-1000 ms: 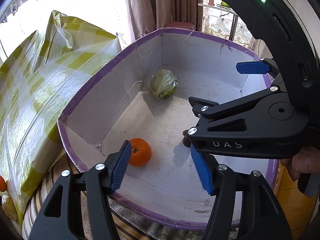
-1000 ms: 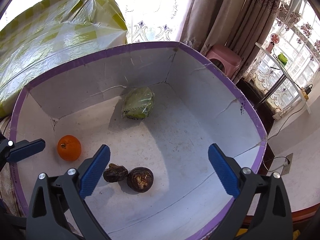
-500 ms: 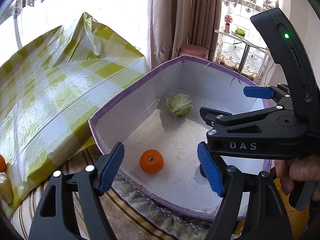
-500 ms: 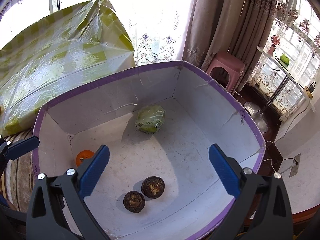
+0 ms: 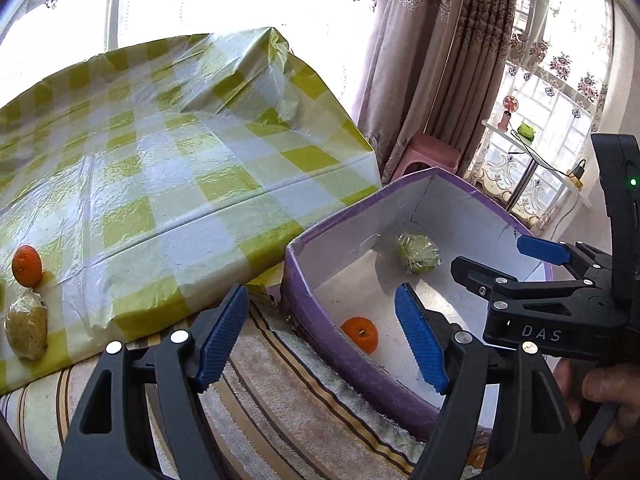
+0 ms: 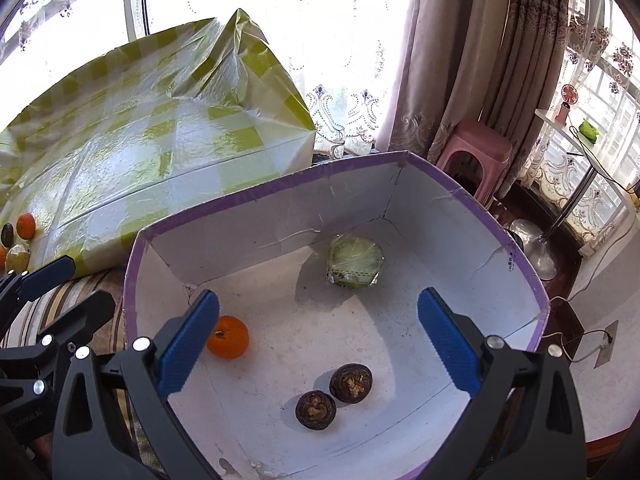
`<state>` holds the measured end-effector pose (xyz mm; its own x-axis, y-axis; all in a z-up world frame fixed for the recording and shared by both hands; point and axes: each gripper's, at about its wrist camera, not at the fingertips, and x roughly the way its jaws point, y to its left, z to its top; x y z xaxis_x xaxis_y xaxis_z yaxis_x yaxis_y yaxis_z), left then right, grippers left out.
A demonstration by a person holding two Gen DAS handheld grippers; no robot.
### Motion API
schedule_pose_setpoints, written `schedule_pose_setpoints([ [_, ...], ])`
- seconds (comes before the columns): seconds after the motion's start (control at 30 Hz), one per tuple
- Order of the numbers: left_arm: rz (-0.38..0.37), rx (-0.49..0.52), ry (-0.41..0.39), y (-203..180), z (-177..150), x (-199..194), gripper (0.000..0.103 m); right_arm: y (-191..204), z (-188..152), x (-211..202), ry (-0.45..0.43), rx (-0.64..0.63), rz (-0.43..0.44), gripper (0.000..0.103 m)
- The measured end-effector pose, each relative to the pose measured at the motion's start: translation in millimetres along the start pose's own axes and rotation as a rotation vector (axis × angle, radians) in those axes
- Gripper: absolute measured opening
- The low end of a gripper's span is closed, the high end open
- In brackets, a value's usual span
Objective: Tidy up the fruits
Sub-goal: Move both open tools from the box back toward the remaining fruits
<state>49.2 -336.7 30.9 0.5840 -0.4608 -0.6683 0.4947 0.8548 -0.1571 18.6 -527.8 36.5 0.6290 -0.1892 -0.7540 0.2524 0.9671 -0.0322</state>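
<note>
A purple-rimmed white box (image 6: 256, 196) holds an orange (image 6: 228, 337), a wrapped green fruit (image 6: 355, 263) and two dark brown fruits (image 6: 351, 377). In the left wrist view the box (image 5: 304, 280) shows the orange (image 5: 360, 334) and the green fruit (image 5: 418, 253). My left gripper (image 5: 320, 340) is open and empty above the box's near left corner. My right gripper (image 6: 320, 344) is open and empty above the box. On the checked table (image 5: 160, 160) lie another orange (image 5: 27, 265) and a wrapped yellowish fruit (image 5: 26, 326).
A striped cloth (image 5: 280, 412) lies under the box. A pink stool (image 6: 476, 156) and curtains (image 6: 460, 52) stand behind. A small side table (image 6: 576, 136) is at far right. More fruits (image 6: 18, 236) lie at the table's left edge in the right wrist view.
Both grippers have pulled back and up from the box. The left view now takes in the table and its fruits. The fruits in the box have not moved.
</note>
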Motion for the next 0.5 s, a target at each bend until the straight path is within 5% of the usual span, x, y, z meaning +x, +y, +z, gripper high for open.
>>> schedule_pose_setpoints([
  [0.5, 0.151, -0.113, -0.099, 82, -1, -57, 0.074, 96, -3, -14, -0.03, -0.113, 0.181, 0.1],
])
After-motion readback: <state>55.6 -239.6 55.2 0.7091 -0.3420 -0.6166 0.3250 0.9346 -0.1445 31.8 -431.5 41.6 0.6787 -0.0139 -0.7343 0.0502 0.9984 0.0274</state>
